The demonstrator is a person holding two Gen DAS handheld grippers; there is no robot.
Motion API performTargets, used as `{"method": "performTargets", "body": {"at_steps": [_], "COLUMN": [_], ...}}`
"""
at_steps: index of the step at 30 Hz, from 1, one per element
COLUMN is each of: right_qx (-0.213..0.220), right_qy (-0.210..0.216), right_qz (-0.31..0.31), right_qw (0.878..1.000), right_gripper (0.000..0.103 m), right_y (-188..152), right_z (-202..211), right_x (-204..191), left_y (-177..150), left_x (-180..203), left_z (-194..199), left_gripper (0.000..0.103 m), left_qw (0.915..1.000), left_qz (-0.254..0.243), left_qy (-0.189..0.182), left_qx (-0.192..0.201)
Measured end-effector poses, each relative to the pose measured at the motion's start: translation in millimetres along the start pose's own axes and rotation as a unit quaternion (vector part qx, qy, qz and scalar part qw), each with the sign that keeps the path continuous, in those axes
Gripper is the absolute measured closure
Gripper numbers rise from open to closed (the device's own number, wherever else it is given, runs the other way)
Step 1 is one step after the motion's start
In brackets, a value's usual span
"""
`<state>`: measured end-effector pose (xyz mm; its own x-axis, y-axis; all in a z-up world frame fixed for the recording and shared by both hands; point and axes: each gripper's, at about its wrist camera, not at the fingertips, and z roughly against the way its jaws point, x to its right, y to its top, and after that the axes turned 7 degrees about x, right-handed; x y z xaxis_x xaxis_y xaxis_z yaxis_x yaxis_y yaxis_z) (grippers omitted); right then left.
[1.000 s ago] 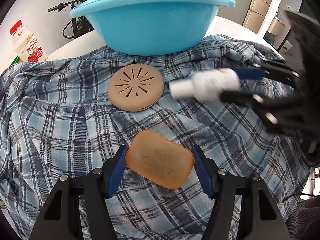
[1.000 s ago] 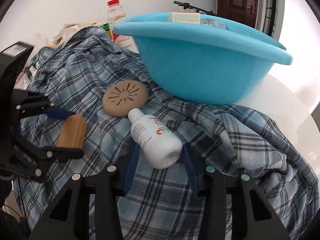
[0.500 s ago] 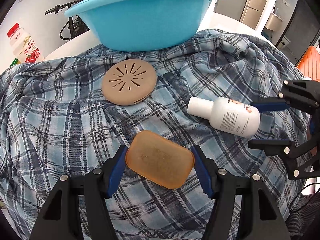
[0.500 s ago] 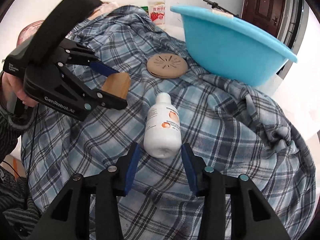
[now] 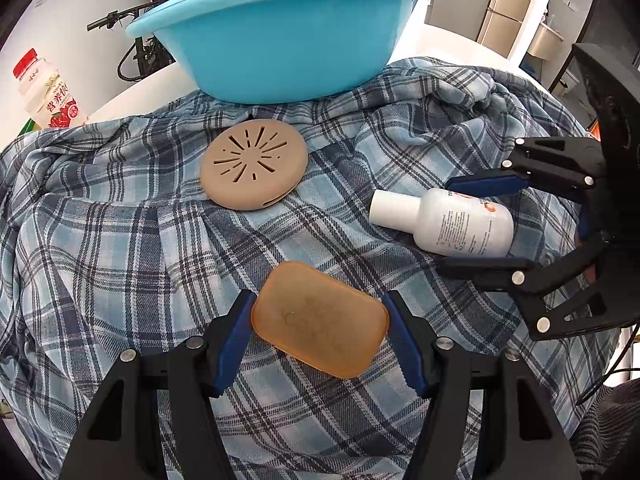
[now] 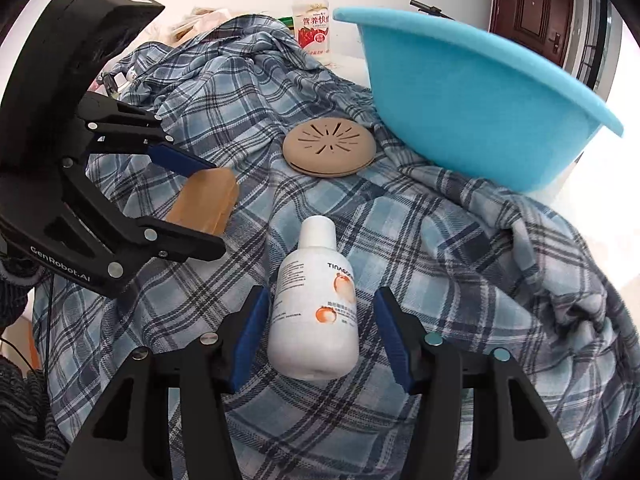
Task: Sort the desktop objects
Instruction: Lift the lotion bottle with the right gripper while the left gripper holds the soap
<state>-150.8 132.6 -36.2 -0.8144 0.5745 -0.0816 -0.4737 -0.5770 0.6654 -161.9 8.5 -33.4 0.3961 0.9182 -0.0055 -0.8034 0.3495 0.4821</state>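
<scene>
Left gripper closed on the orange soap bar: both blue pads pressed against its short ends, bar tilted between them, over the plaid cloth. Same grip confirmed in the right wrist view, soap bar clamped edge-on in the left gripper.

Right gripper standing open, jaws just widened within the last moment; white bottle lying on its side between the pads with a visible gap at each flank, cap pointing toward the far side. No pad contact seen. In the left wrist view, right gripper at the right, straddling the white bottle, which rests on the cloth.

Tan perforated disc flat on the cloth, far of the soap bar and left of the bottle, just near of the blue basin. Basin seated on the far part of the cloth, rim tilted in view; pale boxed items partly visible inside, not identifiable. Disc apart from both grippers.

Drink bottle with red cap upright at the far edge, left of the basin, on the white table.

Dark sleeve and hand partly visible behind the left gripper at the left border.
</scene>
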Motion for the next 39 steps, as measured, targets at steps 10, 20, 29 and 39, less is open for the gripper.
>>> {"method": "performTargets", "body": {"at_steps": [10,20,29,39], "right_qx": [0.003,0.002,0.041,0.091], "right_qy": [0.017,0.003,-0.014,-0.031], "right_qz": [-0.038,-0.021,-0.012,-0.007], "right_qw": [0.999,1.000,0.999,0.995], "right_gripper": [0.065,0.065,0.065,0.065], "right_y": [-6.9,-12.1,0.5,8.5], "right_z": [9.5,9.7,28.2,68.8], "right_x": [5.9,-1.9,-6.3,-14.8], "left_y": [-0.1,-3.4,-1.3,11.3], "left_x": [0.2,3.2,0.6,8.8], "left_z": [-0.1,-1.1,12.3,45.2], "left_gripper": [0.036,0.036,0.036,0.036], "left_qw": [1.0000,1.0000,0.9999,0.9982], "left_qz": [0.001,-0.002,0.005,0.001], "left_qy": [0.000,-0.002,0.007,0.008], "left_qx": [0.000,-0.004,0.011,0.059]}}
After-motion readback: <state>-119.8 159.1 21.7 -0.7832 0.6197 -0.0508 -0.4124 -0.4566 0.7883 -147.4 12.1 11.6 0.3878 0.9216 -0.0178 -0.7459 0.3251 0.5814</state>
